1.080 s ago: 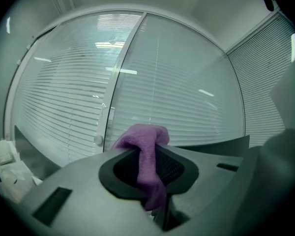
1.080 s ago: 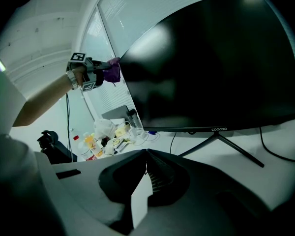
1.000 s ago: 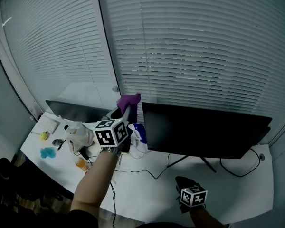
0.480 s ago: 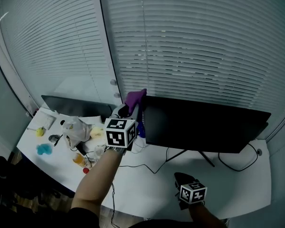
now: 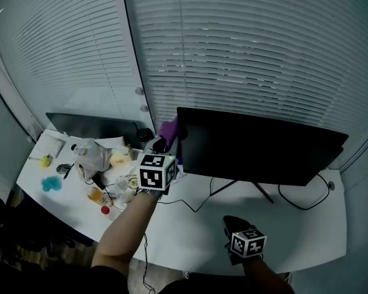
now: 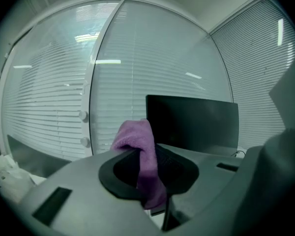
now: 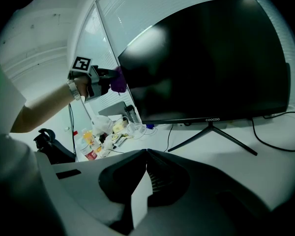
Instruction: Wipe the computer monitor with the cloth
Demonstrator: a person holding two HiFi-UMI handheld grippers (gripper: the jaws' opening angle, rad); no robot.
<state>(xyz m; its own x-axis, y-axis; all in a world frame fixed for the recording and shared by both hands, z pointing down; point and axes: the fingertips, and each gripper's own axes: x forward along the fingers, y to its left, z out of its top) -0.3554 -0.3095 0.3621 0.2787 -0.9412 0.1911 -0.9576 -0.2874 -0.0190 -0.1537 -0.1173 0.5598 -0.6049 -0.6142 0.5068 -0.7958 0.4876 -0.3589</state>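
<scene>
Across the far desk (image 5: 190, 228) the monitor (image 5: 257, 149) stretches left to right, just right of the left gripper (image 5: 164, 141), which is clamped on the purple cloth (image 5: 170, 130) at its left edge. Cloth's dropped from above the top corner now; right gripper (image 5: 233, 222) waits near, jaws together, empty.
</scene>
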